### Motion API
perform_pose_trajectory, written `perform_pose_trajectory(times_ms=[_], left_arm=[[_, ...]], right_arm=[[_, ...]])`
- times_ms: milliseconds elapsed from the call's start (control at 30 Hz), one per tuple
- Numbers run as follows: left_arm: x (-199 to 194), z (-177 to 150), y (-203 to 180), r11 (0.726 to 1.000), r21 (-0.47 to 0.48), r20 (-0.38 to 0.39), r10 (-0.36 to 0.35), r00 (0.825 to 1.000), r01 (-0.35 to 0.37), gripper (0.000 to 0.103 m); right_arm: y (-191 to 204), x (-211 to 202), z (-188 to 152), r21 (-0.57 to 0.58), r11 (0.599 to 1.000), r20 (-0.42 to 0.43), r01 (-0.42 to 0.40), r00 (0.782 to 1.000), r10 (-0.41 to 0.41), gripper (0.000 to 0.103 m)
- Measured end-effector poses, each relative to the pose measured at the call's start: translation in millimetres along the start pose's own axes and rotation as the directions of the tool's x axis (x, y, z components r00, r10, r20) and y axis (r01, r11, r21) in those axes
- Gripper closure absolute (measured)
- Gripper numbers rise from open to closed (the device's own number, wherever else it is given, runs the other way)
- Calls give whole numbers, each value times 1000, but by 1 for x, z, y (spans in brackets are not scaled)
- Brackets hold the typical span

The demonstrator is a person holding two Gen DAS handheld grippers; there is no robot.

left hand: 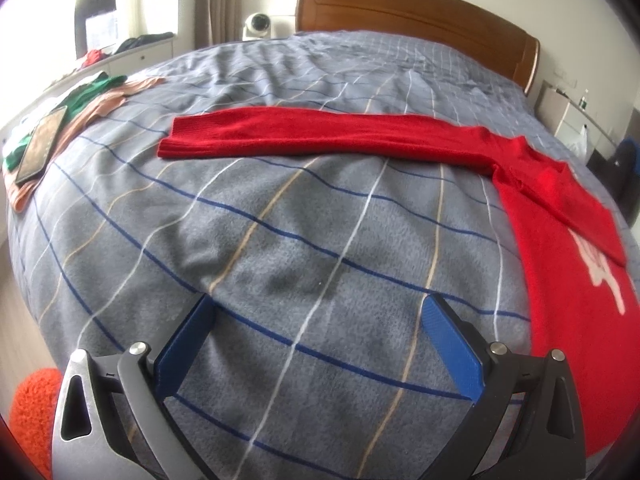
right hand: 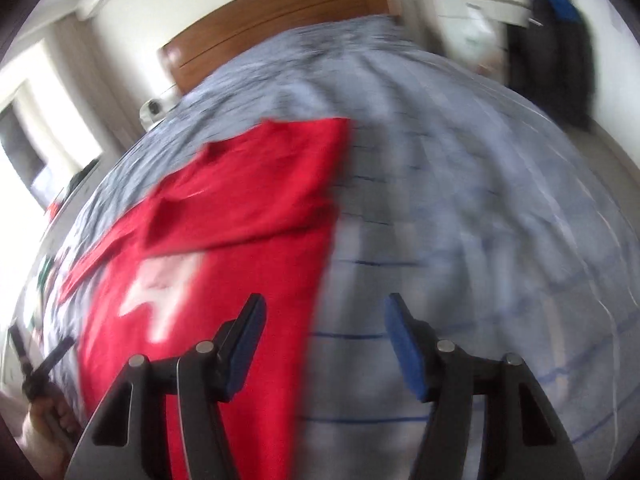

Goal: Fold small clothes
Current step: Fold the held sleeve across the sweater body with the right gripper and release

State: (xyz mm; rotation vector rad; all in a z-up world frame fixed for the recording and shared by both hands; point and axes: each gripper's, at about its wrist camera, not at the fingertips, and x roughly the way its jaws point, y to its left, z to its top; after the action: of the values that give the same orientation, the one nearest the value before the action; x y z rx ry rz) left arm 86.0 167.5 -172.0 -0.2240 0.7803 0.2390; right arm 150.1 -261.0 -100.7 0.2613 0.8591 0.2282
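Note:
A red sweater (left hand: 568, 248) with a white print lies on the grey checked bedspread (left hand: 280, 220). One long sleeve (left hand: 300, 136) stretches out flat to the left. The other sleeve is folded across the chest (right hand: 248, 196). My left gripper (left hand: 320, 312) hovers open over bare bedspread, left of the sweater's body, with nothing between its blue pads. My right gripper (right hand: 324, 308) stands open above the sweater's right edge (right hand: 316, 280); the view is motion-blurred and its jaws hold nothing.
A phone (left hand: 40, 144) lies on green and peach clothes (left hand: 92, 100) at the bed's left edge. A wooden headboard (left hand: 420, 12) stands at the far end. An orange fuzzy thing (left hand: 32, 412) sits low left. A hand with the other gripper (right hand: 40, 368) shows at the left.

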Motion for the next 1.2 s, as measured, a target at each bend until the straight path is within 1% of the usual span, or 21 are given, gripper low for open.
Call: perform_pose_trajectory(times_ms=[67, 133, 200, 267, 333, 433, 500, 567, 633, 700, 767, 833, 867, 900, 933, 1000, 1067, 1100, 1133, 1167, 1200], left_arm=[[2, 0, 0, 1000, -1, -8, -2, 1000, 2, 1], [2, 0, 0, 1000, -2, -12, -6, 1000, 6, 0], [2, 1, 1, 1000, -5, -16, -13, 1000, 13, 0], [1, 2, 4, 1000, -10, -20, -26, 999, 26, 0], [1, 2, 6, 999, -19, -23, -38, 999, 37, 1], [1, 3, 8, 999, -23, -26, -42, 999, 41, 0], [2, 3, 8, 999, -23, -27, -41, 999, 40, 1], [2, 3, 9, 999, -23, -28, -41, 999, 40, 0], [3, 3, 9, 999, -23, -29, -40, 999, 40, 0], [3, 3, 9, 999, -22, -29, -40, 999, 40, 0], [3, 3, 9, 999, -23, -28, -41, 999, 40, 0], [3, 3, 9, 999, -23, -29, -41, 999, 40, 0], [3, 3, 9, 999, -23, -29, -41, 999, 40, 0], [3, 3, 9, 999, -24, -29, -42, 999, 42, 0], [3, 3, 9, 999, -25, -29, -42, 999, 41, 0], [4, 3, 8, 999, -28, -29, -40, 999, 39, 0], [4, 2, 6, 999, -22, -28, -33, 999, 32, 0], [5, 2, 5, 1000, -18, -29, -26, 999, 26, 0], [6, 3, 4, 1000, -14, -28, -24, 999, 24, 0], [6, 2, 4, 1000, -11, -27, -22, 999, 22, 0], [5, 1, 3, 1000, -8, -26, -23, 999, 23, 0]], right_arm=[[38, 9, 8, -82, 995, -45, -62, 997, 59, 42], [81, 21, 20, -162, 977, -95, -141, 987, 126, 42], [114, 36, 31, -226, 958, -122, -177, 981, 152, 42], [144, 52, 43, -319, 934, -115, -159, 985, 128, 42], [166, 67, 50, -401, 905, -100, -143, 989, 112, 42], [195, 89, 50, -508, 846, -126, -160, 986, 111, 45], [211, 105, 48, -557, 814, -152, -163, 984, 93, 54], [229, 118, 44, -616, 771, -168, -161, 983, 71, 56], [244, 128, 41, -674, 723, -161, -152, 985, 57, 61], [252, 140, 40, -707, 696, -153, -129, 988, 27, 67], [257, 156, 42, -716, 693, -138, -84, 990, -22, 70], [257, 172, 44, -708, 703, -149, -66, 987, -57, 82], [257, 177, 44, -705, 706, -150, -58, 986, -70, 95], [255, 178, 44, -697, 715, -153, -61, 986, -65, 97], [253, 174, 44, -674, 733, -166, -94, 986, -26, 97], [250, 163, 42, -651, 744, -182, -153, 982, 43, 97], [249, 160, 37, -656, 736, -199, -170, 979, 48, 97], [247, 161, 36, -645, 742, -220, -184, 974, 50, 96], [242, 159, 36, -622, 759, -233, -192, 971, 56, 95], [238, 157, 38, -598, 778, -230, -195, 971, 67, 86], [233, 152, 40, -569, 798, -220, -199, 972, 85, 70]])
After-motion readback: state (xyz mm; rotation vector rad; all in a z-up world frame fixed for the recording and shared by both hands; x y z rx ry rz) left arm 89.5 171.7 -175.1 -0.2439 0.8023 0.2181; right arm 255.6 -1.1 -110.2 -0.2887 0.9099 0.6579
